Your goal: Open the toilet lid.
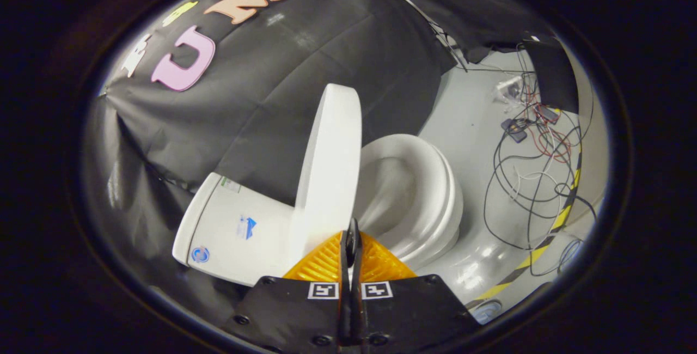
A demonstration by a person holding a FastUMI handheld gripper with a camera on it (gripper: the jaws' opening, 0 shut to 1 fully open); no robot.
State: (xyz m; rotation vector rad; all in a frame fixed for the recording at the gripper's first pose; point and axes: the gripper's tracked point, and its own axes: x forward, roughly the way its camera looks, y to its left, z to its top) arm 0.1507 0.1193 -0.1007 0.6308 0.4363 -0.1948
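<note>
Black cloth (305,71) hangs as the booth's wall behind everything, falling in folds down to a pale grey floor (474,125).

Furthest left, against the cloth, stands the white toilet tank (234,229), with a few small stickers on its top face. Next to it the toilet lid (332,163) is raised, standing nearly upright and seen almost edge-on, its lower end just ahead of the jaws. Right of the lid lies the seat ring (430,196), down on the bowl, whose hollow is uncovered.

Beyond the bowl, on the floor, a tangle of dark, red and white cables (533,169) spreads out, with a small box or two among them. A yellow-and-black striped tape (561,218) curves along the floor's far side.

The gripper (352,245) has its jaws clenched together with nothing between them, tips just touching or nearly touching the lid's base; I cannot tell which.
</note>
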